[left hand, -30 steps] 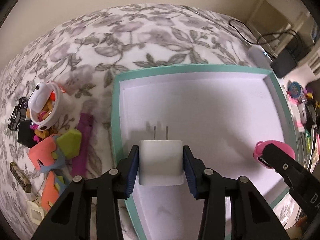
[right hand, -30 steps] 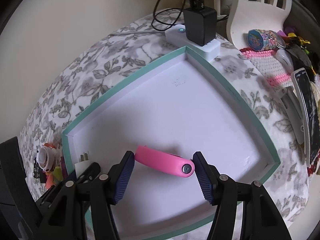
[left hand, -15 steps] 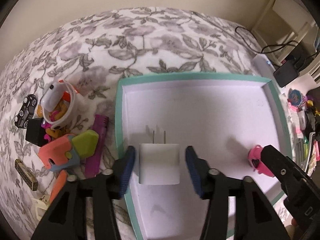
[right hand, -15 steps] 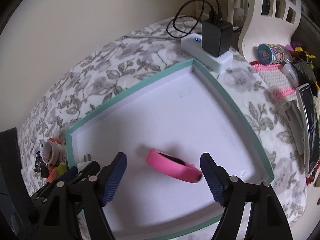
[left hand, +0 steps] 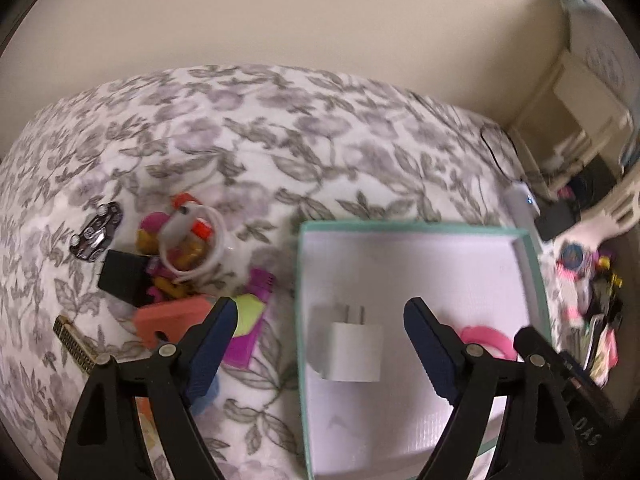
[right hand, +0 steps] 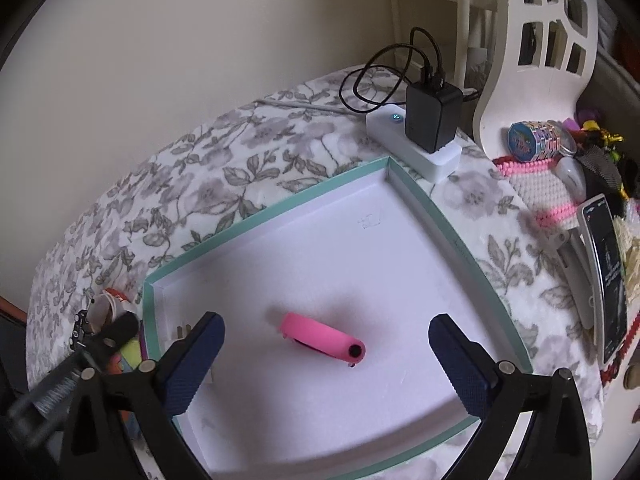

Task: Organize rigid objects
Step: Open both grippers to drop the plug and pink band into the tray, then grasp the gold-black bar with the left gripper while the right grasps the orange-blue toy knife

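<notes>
A shallow white box with a teal rim (left hand: pixel 532 264) (right hand: pixel 460 236) lies on the flowered cover. A white plug charger (left hand: pixel 354 346) lies in its near left part; in the right wrist view only its prongs (right hand: pixel 182 330) show. A pink band (right hand: pixel 324 342) (left hand: pixel 486 340) lies in the box nearer the right. My left gripper (left hand: pixel 320 344) is open and empty, raised above the box's left edge. My right gripper (right hand: pixel 326 356) is open and empty above the pink band.
A pile of small items lies left of the box: a toy car (left hand: pixel 96 230), a white ring (left hand: pixel 192 246), a black block (left hand: pixel 122 276), a coral piece (left hand: pixel 172 318), a purple comb (left hand: pixel 250 328). A white power strip with a black adapter (right hand: pixel 430 120) stands behind the box. Clutter and a phone (right hand: pixel 606 280) lie at the right.
Both grippers opened and let go: the left released the white charger, the right the pink band. Both have lifted and pulled back; the left view has swung left toward the pile.
</notes>
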